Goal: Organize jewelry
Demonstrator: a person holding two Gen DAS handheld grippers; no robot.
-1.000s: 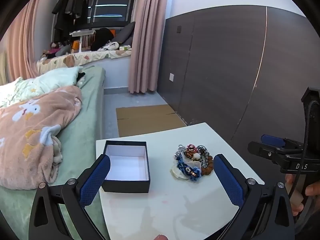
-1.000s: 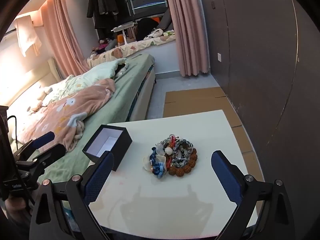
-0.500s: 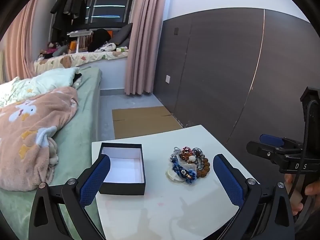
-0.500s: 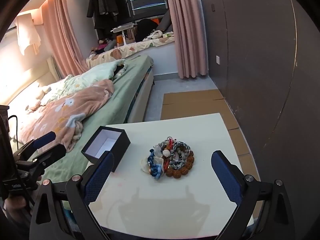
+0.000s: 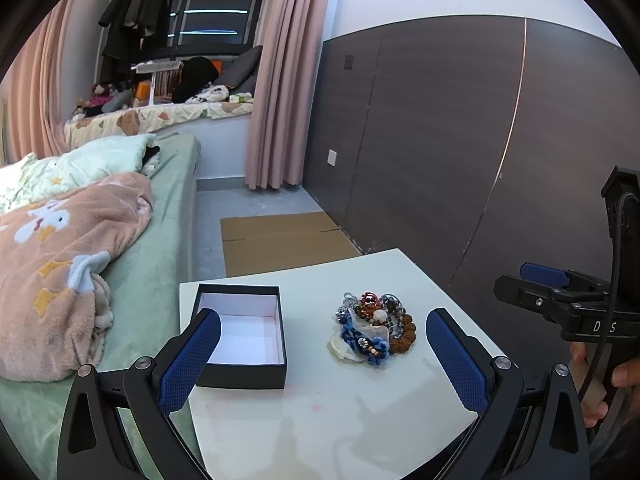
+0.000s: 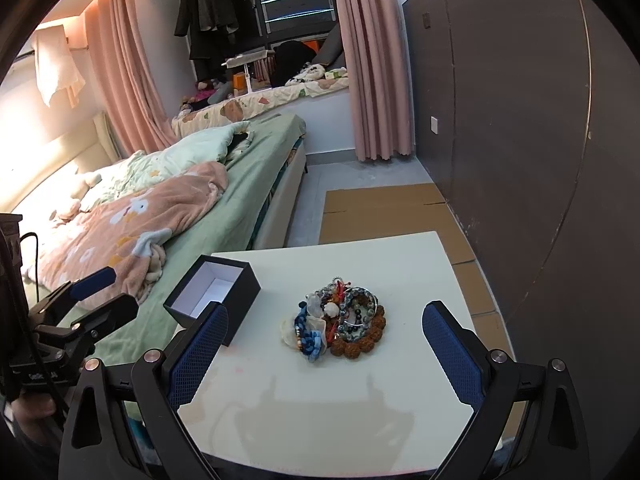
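Observation:
A pile of jewelry (image 5: 374, 330) lies on the white table (image 5: 320, 408): bead bracelets, a blue braided band, pale pieces. It also shows in the right wrist view (image 6: 338, 322). An open black box (image 5: 242, 334) with a white, empty inside stands left of the pile; it shows in the right wrist view (image 6: 212, 294) too. My left gripper (image 5: 320, 356) is open and empty, held above the table's near side. My right gripper (image 6: 324, 350) is open and empty, just short of the pile. Each gripper is seen from the side in the other's view.
A bed (image 6: 224, 216) with a pink blanket (image 5: 52, 256) runs along the table's left side. A dark panelled wall (image 5: 440, 140) stands on the right. Flat cardboard (image 5: 280, 240) lies on the floor beyond the table.
Both views have drifted slightly; the box and pile sit a little lower and more left in the left wrist view. Both grippers stay open and empty.

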